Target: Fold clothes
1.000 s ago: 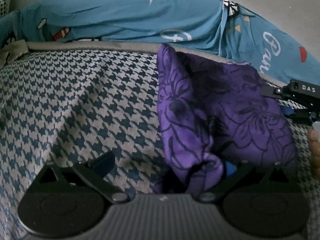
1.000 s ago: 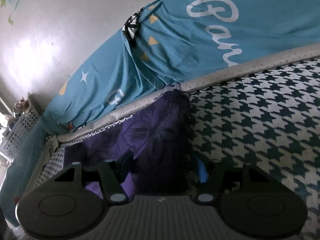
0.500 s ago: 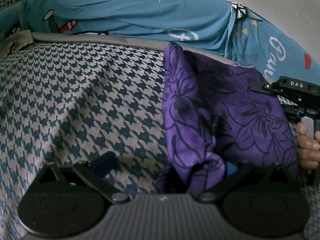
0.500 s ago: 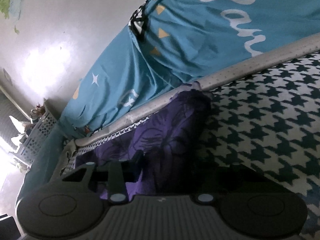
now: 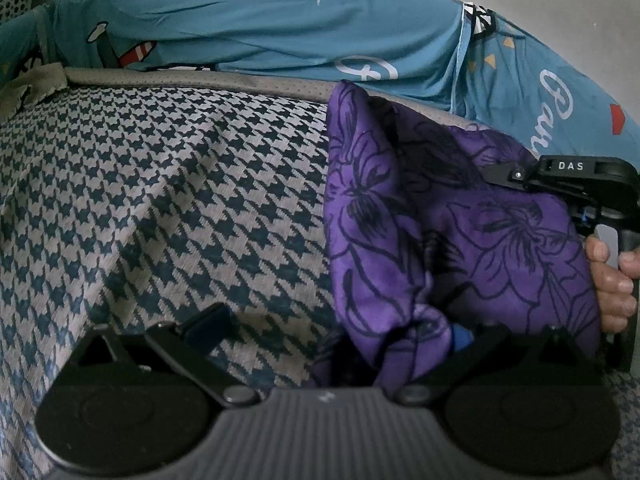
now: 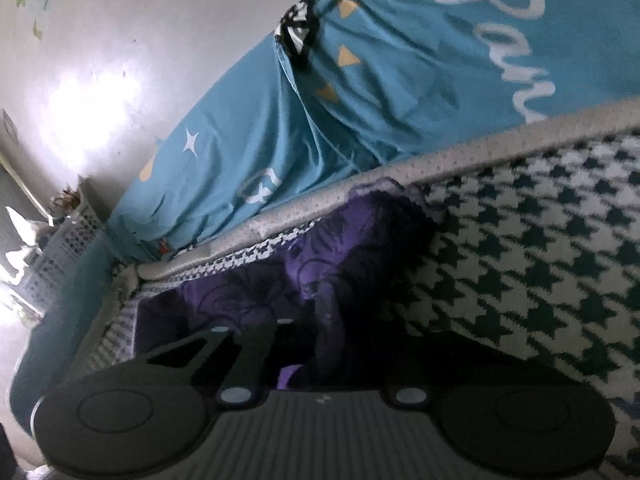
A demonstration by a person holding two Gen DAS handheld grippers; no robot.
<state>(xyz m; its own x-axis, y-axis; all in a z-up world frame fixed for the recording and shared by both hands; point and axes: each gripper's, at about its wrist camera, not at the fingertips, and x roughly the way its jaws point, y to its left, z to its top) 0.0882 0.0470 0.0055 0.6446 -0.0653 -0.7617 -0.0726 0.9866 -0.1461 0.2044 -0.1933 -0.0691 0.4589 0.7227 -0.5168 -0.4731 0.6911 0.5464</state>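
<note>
- Blue-and-white checked cover (image 5: 160,200) lay over the bed, and both claws worked on top of it.
- The right claw (image 6: 328,320) was closed. Its jaws pinched a dark fold of the purple flower cloth (image 6: 360,248).
- That fold ran up from the right claw to the grey edge strip (image 6: 480,152) of the bed.
- A person's hand (image 5: 612,280) held the right claw's black handle, with its fingers wrapped around it, just beside the cloth.
- The left claw (image 5: 334,328) was wide open. One finger stood alone over the checked cover. The other finger had a bunched bit of the purple cloth pushed up against its blue pad.
- No jaws pressed the cloth there, so the left claw held nothing.
- The purple cloth lay in a lumpy heap on the checked cover between the two claws. Its far corner reached the grey strip.
- Behind the strip sat a bright blue sheet (image 5: 240,32) with white stars and curly white letters.
- A pale wall (image 6: 120,40) stood behind the sheet, and a white basket (image 5: 16,0) with holes sat in the far corner.
</note>
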